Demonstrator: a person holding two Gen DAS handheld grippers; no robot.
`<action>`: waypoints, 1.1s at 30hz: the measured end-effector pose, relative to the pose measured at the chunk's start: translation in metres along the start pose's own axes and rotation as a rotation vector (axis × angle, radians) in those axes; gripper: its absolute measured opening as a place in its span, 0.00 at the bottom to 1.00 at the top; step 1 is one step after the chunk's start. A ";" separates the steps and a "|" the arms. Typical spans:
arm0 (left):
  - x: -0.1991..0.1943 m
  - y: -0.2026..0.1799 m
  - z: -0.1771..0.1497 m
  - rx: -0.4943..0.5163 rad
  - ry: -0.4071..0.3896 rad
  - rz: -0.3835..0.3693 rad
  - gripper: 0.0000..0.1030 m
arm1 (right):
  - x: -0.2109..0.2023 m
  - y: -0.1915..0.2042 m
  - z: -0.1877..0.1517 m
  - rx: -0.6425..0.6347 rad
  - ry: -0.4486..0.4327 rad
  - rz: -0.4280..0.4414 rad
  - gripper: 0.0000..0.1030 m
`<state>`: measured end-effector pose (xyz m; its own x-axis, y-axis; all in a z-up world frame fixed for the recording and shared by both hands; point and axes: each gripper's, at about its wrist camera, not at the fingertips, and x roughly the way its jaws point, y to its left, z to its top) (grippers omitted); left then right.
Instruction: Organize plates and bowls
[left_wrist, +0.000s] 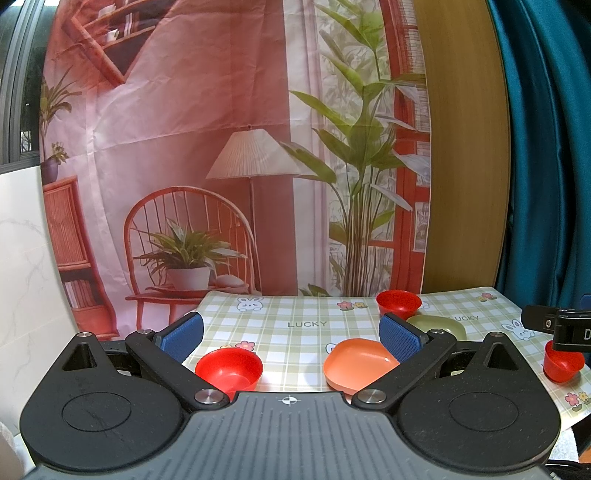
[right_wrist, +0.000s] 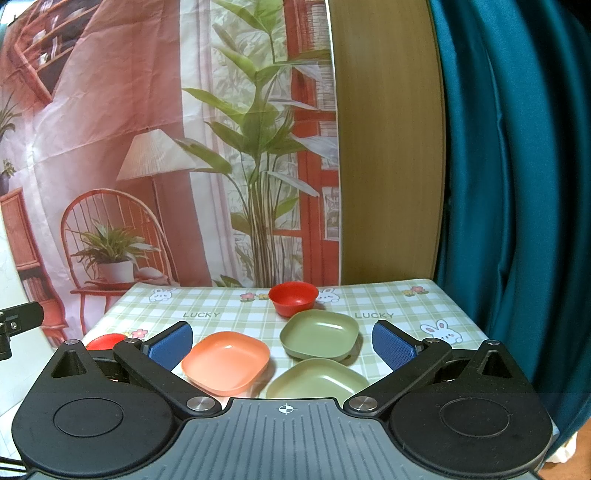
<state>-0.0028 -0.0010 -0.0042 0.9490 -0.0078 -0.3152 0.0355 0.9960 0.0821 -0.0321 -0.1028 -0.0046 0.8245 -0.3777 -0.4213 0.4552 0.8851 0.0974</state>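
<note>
My left gripper (left_wrist: 291, 338) hangs above the near edge of the table, jaws spread wide, nothing between the blue pads (left_wrist: 183, 334). My right gripper (right_wrist: 282, 341) is likewise spread wide and empty.

The checked tablecloth (right_wrist: 229, 314) in green and white, with rabbits, flowers and the word LUCKY, covers the table.

From the right wrist I count these: an orange plate (right_wrist: 226, 362) near me on the left, tilted a little; a light green plate (right_wrist: 319, 378) just beside it to the right, closest to the camera; a darker green plate (right_wrist: 319, 334) directly behind the light one, their rims close, though I cannot tell whether they touch. A red bowl (right_wrist: 293, 298) stands upright behind the darker green plate, near the far edge. A second red bowl (right_wrist: 105, 341) peeks out at far left, mostly hidden by my gripper's linkage.

From the left wrist that near red bowl (left_wrist: 229, 369) sits upright just inside the left finger, apart from the orange plate (left_wrist: 360, 363), which lies against the view of the right finger. The darker green plate (left_wrist: 437, 325) shows behind that finger, the far red bowl (left_wrist: 399, 302) behind it. A third red bowl (left_wrist: 563, 363) sits at the right margin, tilted, under a black part of the other gripper (left_wrist: 557, 326); I cannot tell whether they touch.

A printed backdrop (left_wrist: 221, 147) of a room with chair, lamp and plants hangs behind the table, with a teal curtain (right_wrist: 517, 184) to the right.
</note>
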 end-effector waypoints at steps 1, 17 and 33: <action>0.000 0.000 0.000 -0.001 0.001 -0.001 0.99 | 0.000 0.000 0.000 0.000 0.000 0.000 1.00; 0.008 0.008 0.010 -0.013 -0.021 0.020 1.00 | 0.008 -0.002 0.008 -0.041 -0.011 0.012 1.00; 0.072 0.027 0.069 0.035 -0.127 0.073 0.99 | 0.082 -0.015 0.068 0.015 -0.155 0.118 1.00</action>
<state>0.0886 0.0196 0.0408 0.9814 0.0511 -0.1849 -0.0264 0.9907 0.1337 0.0520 -0.1652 0.0204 0.9139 -0.3095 -0.2626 0.3560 0.9220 0.1521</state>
